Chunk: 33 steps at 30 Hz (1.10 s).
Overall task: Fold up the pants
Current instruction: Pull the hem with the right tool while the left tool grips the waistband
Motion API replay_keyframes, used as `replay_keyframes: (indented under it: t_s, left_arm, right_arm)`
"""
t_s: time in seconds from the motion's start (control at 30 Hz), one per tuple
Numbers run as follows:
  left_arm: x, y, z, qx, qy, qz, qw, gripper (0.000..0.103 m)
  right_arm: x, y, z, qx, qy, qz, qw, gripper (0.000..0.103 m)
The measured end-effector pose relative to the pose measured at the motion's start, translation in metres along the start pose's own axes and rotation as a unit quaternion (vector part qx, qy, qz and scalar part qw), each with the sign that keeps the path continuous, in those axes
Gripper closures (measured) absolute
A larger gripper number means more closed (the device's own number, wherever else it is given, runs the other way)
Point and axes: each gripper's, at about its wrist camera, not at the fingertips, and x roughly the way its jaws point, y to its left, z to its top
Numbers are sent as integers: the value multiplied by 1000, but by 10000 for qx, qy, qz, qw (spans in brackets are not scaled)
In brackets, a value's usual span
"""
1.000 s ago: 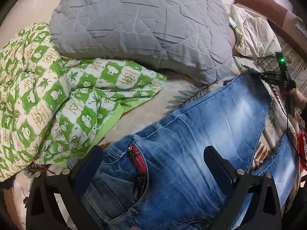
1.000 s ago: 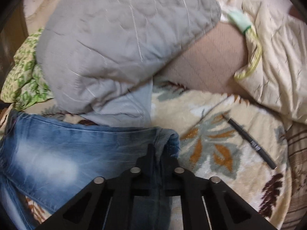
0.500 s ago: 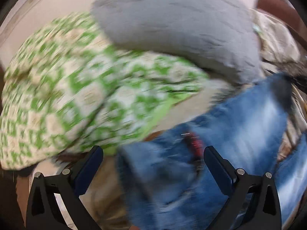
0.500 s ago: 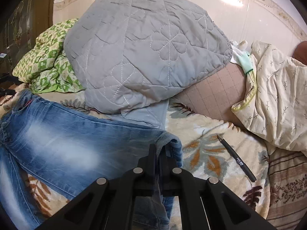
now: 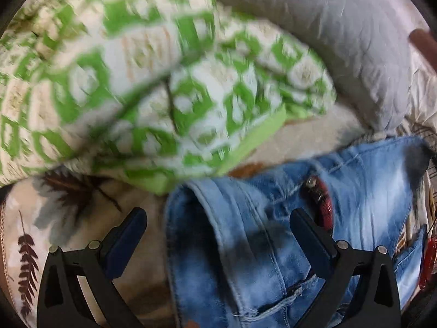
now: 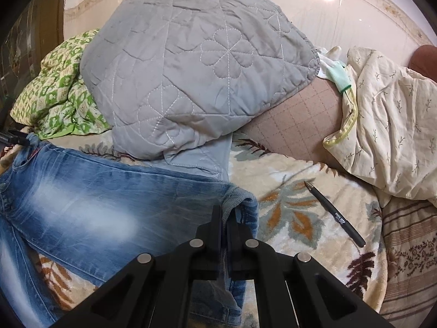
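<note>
Pinching the hem, the right hand-held gripper [image 6: 224, 218] anchors jeans [image 6: 90, 205] spread across the bed [image 6: 295, 205]; the left hand-held gripper [image 5: 218, 235], jaws wide and empty, apparently lines up on the waistband.

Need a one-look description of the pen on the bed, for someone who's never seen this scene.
Start at the big grey quilted pillow. Below and to its right, on the leaf-print blanket, beyond the hem of the jeans, lies the pen. It is the only slim, hard, black thing there, with white lettering on its barrel; everything around it is soft fabric.
</note>
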Motion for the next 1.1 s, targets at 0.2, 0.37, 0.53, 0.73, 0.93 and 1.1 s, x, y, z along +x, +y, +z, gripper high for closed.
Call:
replay_keyframes:
  t_s: [0.2, 0.37, 0.53, 0.73, 0.93, 1.1]
  left_arm:
    - [5, 0, 3, -341, 230, -108, 9991, 57]
    - [-21, -10, 0, -116, 4, -232, 9997, 76]
    - [-49, -26, -4, 116, -411, -170, 9989, 77]
    - [-106, -35, -40, 279, -1191, -405, 9917, 79]
    - [-173, -55, -98, 452, -1643, -628, 9834, 82]
    - [-216, -59, -157, 560, -1995, -818, 9749, 82]
  right_arm:
    - [3, 5, 1, 4, 46, 0, 10000, 101]
    - [-2, 8, 4, 3, 34, -67, 10000, 101]
    - [-21, 13, 5, -47, -32, -169, 9998, 101]
    - [-79, 22, 0, -108, -352, -229, 9991, 101]
    - [-161, 37, -37, -111, -582, -301, 9978, 101]
    - [-211, 48, -85, 72, -384, -526, 9978, 101]
